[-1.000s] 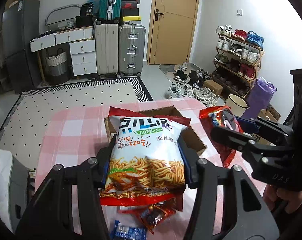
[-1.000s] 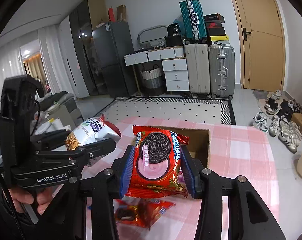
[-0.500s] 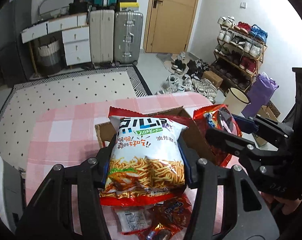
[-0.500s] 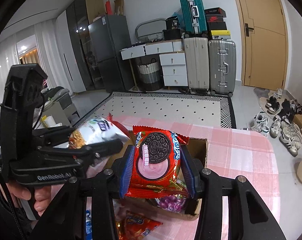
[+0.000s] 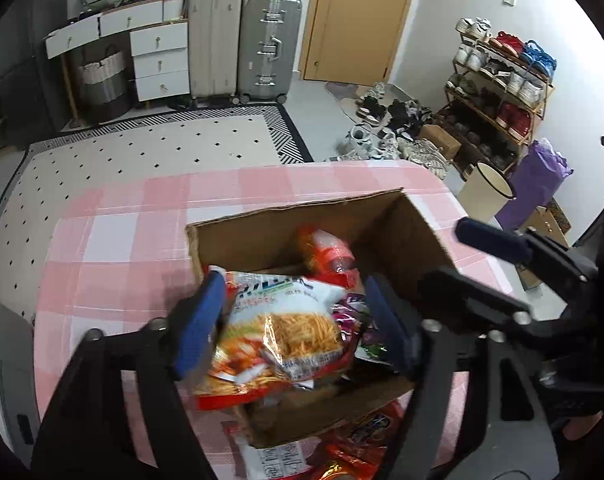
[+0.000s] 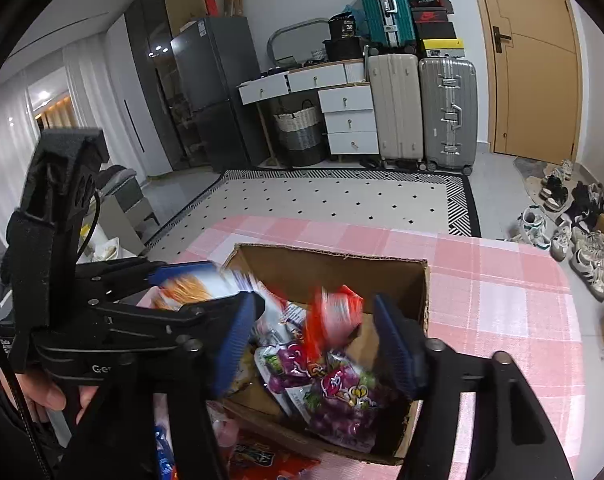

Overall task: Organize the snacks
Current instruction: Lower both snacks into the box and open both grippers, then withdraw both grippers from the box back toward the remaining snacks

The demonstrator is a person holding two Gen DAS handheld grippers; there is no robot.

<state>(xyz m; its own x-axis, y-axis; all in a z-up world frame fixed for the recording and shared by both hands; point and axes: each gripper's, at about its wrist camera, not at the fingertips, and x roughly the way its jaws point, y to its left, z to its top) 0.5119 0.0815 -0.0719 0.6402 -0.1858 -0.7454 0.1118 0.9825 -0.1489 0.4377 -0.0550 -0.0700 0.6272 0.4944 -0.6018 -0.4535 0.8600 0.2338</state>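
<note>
An open cardboard box (image 5: 286, 220) (image 6: 342, 264) stands on the pink checked tablecloth. My left gripper (image 5: 294, 328) is open over the box's near side; the white fries-snack bag (image 5: 278, 332) lies loose between its spread fingers, dropping onto the box contents. My right gripper (image 6: 314, 344) is open over the box; the red Oreo pack (image 6: 334, 312) is blurred, falling into the box. Purple grape candy bags (image 6: 334, 388) lie in the box. The red pack also shows inside the box in the left wrist view (image 5: 326, 252).
More snack packs lie on the table in front of the box (image 5: 342, 452) (image 6: 258, 460). The pink tablecloth (image 6: 502, 300) extends right and behind the box. Beyond the table are a rug, suitcases, drawers and a shoe rack.
Both grippers moved forward over the box and opened. The fries bag and the Oreo pack were let go and are dropping into the box.
</note>
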